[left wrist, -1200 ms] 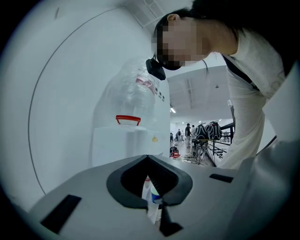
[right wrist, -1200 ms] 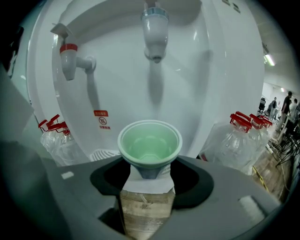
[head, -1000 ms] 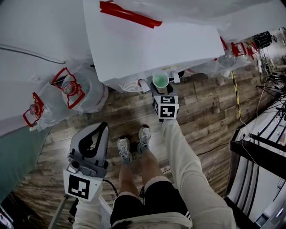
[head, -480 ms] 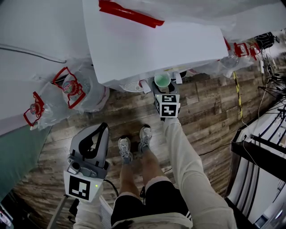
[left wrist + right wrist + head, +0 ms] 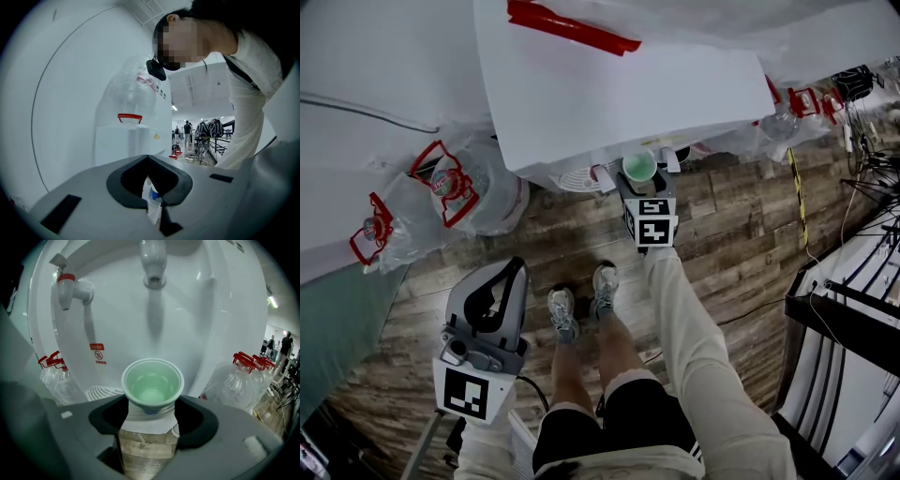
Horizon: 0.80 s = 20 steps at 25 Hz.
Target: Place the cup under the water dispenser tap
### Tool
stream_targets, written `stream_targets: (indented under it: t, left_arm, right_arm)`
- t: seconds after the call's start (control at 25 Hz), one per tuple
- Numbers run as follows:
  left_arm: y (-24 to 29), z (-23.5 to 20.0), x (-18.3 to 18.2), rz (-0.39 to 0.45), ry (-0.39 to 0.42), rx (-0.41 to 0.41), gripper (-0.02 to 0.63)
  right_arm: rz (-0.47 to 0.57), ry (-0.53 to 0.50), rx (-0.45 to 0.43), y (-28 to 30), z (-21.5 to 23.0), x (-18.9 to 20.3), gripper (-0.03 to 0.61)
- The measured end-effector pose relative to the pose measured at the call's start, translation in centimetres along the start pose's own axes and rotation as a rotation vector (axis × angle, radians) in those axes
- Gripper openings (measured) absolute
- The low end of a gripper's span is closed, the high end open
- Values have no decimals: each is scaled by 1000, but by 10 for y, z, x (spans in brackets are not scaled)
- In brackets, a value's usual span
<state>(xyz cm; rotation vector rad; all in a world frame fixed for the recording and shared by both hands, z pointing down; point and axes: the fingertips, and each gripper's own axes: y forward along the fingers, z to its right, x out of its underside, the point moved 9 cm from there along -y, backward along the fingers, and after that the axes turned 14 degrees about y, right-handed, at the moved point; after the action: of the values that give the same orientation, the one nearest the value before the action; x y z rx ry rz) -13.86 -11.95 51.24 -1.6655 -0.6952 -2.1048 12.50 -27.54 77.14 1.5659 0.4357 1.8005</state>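
Left gripper point(image 5: 518, 266): lower left of the head view, well apart from the dispenser; jaws pressed together on nothing, idle.
Water bottles point(image 5: 473, 187): clear jugs with red handles on the wooden floor, left of the dispenser; not part of the job.
Water dispenser point(image 5: 619, 94): white body filling the upper middle of the head view; the recess with its taps faces the right gripper.
Red-handled tap point(image 5: 70, 287): upper left of the right gripper view, off to the side of the cup.
Pale tap point(image 5: 153, 263): top centre of the right gripper view, spout pointing down.
Drip grille point(image 5: 101, 392): white slotted tray, lower left of the cup; whether the cup's base touches it is hidden by the jaws.
Cup point(image 5: 152, 380): pale green, open mouth up, apparently empty, centre of the frame and nearly in line beneath the pale tap.
Right gripper point(image 5: 639, 183): clenched on the cup, one jaw on each side of its lower wall.
Handling, judged: small thin-walled disposable type, very light, wall likely to buckle under a hard squeeze, smooth enough to slip, easy to tip once let go.
Best hold, judged: low on the body from both sides with light pressure, rim kept level and clear.
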Motion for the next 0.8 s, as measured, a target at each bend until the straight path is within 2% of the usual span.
stream_targets:
  t: [0.44,0.56,0.68,0.72,0.8]
  left_arm:
    - [-8,7,-12,27,9,33,5]
    - [-10,8,-18,40,14,46,5]
    - [-13,10,-25,52,21,58,5]
    - [-14,10,-27,58,23,62,5]
    - [-16,11,-31,67,25,68,5]
  right_arm:
    - [49,69,2,-42,2,4,301]
    - [93,83,-11,-61,-5,-1,202]
    - [144,68,-8,-80,-11,-7,49]
    - [157,61,-8,-86,-13,-9,18]
    - [177,53,-13,-95,-17,-13,9]
